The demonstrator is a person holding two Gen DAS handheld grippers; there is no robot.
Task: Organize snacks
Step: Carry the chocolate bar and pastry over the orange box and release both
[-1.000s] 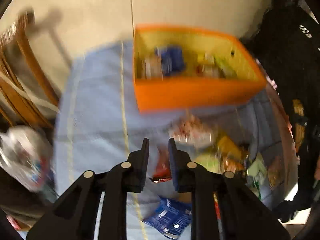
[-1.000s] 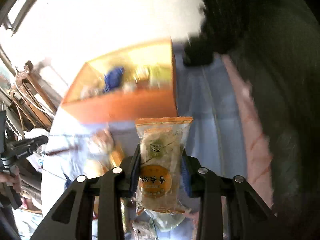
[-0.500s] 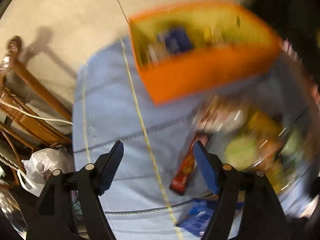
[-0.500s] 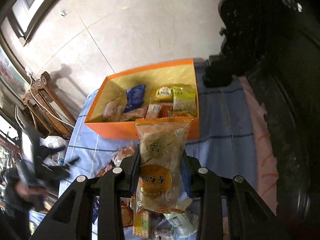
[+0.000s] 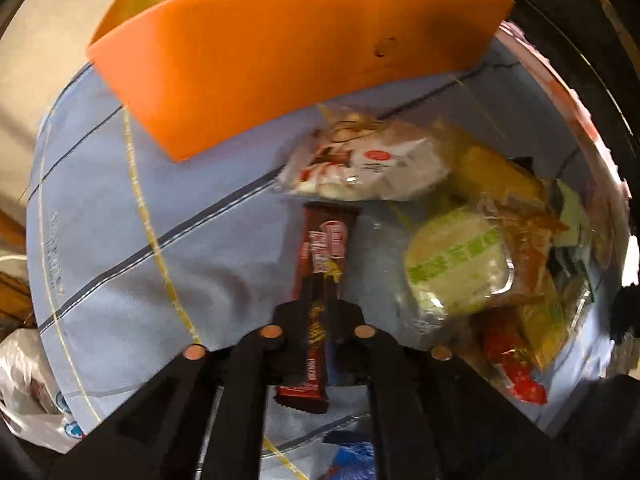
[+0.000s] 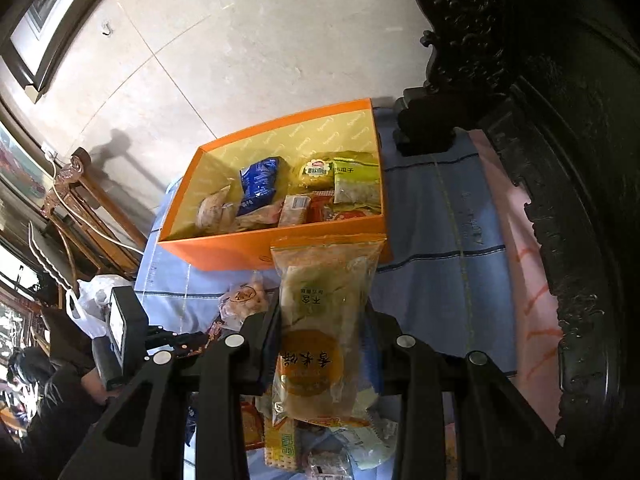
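Observation:
My left gripper (image 5: pixel 320 312) points down at the blue cloth, and its jaws are closing on a dark red chocolate bar (image 5: pixel 326 240) that lies lengthwise between them; the pads touch its sides. Just beyond stands the orange box (image 5: pixel 280 52). My right gripper (image 6: pixel 324 316) hovers higher, shut on a clear-wrapped pastry packet (image 6: pixel 324 280) with an orange round label, which stands upright in front of the orange box (image 6: pixel 224 248). Several snacks lie inside the box, among them a blue bag (image 6: pixel 260 184) and a green packet (image 6: pixel 356 184).
Loose snacks are heaped right of the bar: a white and red packet (image 5: pixel 368 164), a green-labelled round cake (image 5: pixel 456 264), a yellow packet (image 5: pixel 496 172). Dark carved furniture (image 6: pixel 560 160) borders the right. A plastic bag (image 5: pixel 24 380) and a wooden chair (image 6: pixel 80 200) are on the left.
My left gripper opened wide, dropped toward the cloth and closed around the chocolate bar. The right gripper has kept still with the pastry packet in it.

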